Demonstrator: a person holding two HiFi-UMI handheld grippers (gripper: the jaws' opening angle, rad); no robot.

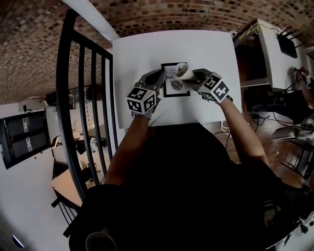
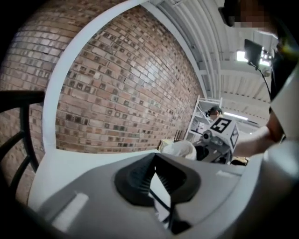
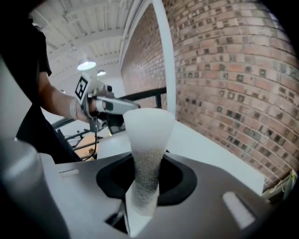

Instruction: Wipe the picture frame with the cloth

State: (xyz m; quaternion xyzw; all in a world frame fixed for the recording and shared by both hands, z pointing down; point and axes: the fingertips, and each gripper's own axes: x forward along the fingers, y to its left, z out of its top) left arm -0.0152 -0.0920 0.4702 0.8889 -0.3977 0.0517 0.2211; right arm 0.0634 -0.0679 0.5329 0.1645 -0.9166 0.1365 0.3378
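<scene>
A small black picture frame point(image 1: 175, 88) with a white print lies flat on the white table point(image 1: 196, 49). My left gripper point(image 1: 161, 75) sits at its left edge. In the left gripper view the gripper point(image 2: 156, 184) is shut, with the thin frame point(image 2: 162, 195) showing between the pads. My right gripper point(image 1: 189, 74) is shut on a rolled white cloth point(image 1: 182, 69), which rests on the frame's top right part. Seen from the right gripper point(image 3: 145, 186), the cloth point(image 3: 147, 140) sticks up out of the jaws, with the left gripper point(image 3: 105, 106) beyond it.
A black metal railing point(image 1: 83, 98) runs along the table's left side. A white shelf unit point(image 1: 267, 54) with cables stands to the right. A brick wall point(image 1: 171, 14) lies beyond the far edge. Bare table surrounds the frame.
</scene>
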